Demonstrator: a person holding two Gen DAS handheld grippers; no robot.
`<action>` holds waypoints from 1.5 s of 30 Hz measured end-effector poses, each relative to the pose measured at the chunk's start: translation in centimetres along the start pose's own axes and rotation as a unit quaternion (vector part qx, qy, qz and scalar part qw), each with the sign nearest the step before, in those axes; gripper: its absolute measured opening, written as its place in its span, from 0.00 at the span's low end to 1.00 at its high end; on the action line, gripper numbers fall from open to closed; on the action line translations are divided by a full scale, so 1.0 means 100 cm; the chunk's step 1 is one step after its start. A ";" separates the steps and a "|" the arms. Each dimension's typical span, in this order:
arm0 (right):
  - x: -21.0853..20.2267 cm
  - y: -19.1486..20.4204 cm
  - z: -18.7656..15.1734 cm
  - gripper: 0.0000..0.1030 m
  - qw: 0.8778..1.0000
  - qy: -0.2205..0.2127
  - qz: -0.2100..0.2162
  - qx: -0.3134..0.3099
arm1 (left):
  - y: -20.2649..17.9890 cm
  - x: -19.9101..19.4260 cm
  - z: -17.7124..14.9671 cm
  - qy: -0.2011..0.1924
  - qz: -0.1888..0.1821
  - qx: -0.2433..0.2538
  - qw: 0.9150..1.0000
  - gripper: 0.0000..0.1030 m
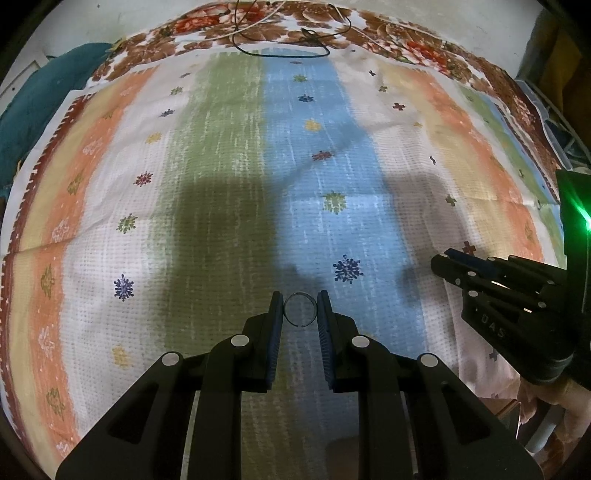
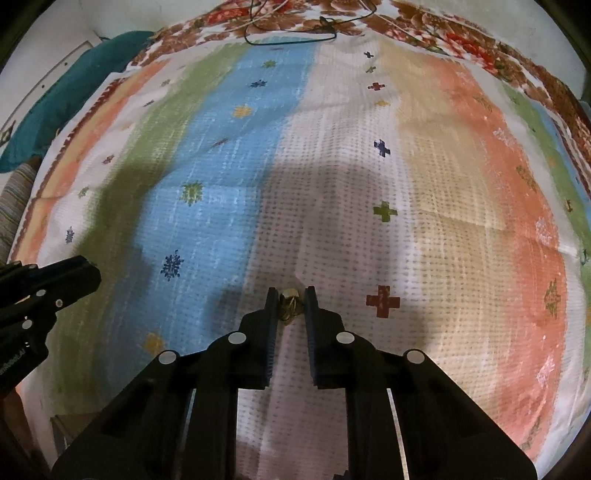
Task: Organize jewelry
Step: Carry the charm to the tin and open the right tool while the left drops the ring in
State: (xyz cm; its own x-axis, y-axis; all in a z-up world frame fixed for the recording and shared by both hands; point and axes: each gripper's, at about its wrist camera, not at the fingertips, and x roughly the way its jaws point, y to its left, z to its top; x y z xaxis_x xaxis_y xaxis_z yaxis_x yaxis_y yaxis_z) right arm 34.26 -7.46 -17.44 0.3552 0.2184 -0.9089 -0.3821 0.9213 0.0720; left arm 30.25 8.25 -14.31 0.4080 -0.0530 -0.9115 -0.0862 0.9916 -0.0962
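In the left wrist view my left gripper (image 1: 300,308) is shut on a thin silver ring (image 1: 300,310), held upright between the two fingertips above the striped cloth (image 1: 229,155). In the right wrist view my right gripper (image 2: 290,301) is shut on a small gold ring (image 2: 289,304) with a stone on top, held between the fingertips above the cloth's white stripe (image 2: 332,221). The right gripper also shows at the right edge of the left wrist view (image 1: 448,264). The left gripper shows at the left edge of the right wrist view (image 2: 86,275).
A striped, patterned cloth covers the surface, over a floral cloth (image 1: 388,33) at the back. A black cord (image 1: 284,48) and a white cord (image 1: 255,22) lie at the far edge. A teal cushion (image 1: 40,96) sits at the far left.
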 end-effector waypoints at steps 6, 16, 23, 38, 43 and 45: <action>-0.009 0.001 -0.002 0.13 1.000 -0.005 0.003 0.003 | -0.002 -0.008 0.000 -0.007 -0.005 0.000 1.000 0.18; -0.044 0.002 -0.017 0.13 1.000 -0.023 0.005 0.012 | -0.015 -0.033 -0.005 -0.022 -0.019 0.003 1.000 0.18; -0.075 0.000 -0.025 0.13 0.999 -0.048 -0.002 0.015 | -0.027 -0.054 -0.010 -0.036 -0.026 0.009 0.999 0.18; -0.127 0.019 -0.051 0.13 0.996 -0.092 -0.015 -0.015 | -0.051 -0.104 -0.036 -0.075 -0.044 0.044 0.995 0.18; -0.138 0.031 -0.061 0.13 0.994 -0.098 -0.022 -0.040 | -0.056 -0.118 -0.047 -0.084 -0.047 0.050 0.994 0.18; -0.142 0.033 -0.065 0.13 0.994 -0.101 -0.021 -0.045 | -0.056 -0.120 -0.051 -0.084 -0.049 0.050 0.994 0.18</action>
State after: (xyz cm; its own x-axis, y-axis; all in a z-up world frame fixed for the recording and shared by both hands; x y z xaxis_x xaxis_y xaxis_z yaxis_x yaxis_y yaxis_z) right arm 22.38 -9.66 -6.94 0.5327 0.2476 -0.8093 -0.4339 0.9009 -0.0099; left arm 21.21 2.69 -4.81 0.5572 -0.1385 -0.8188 0.0497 0.9898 -0.1336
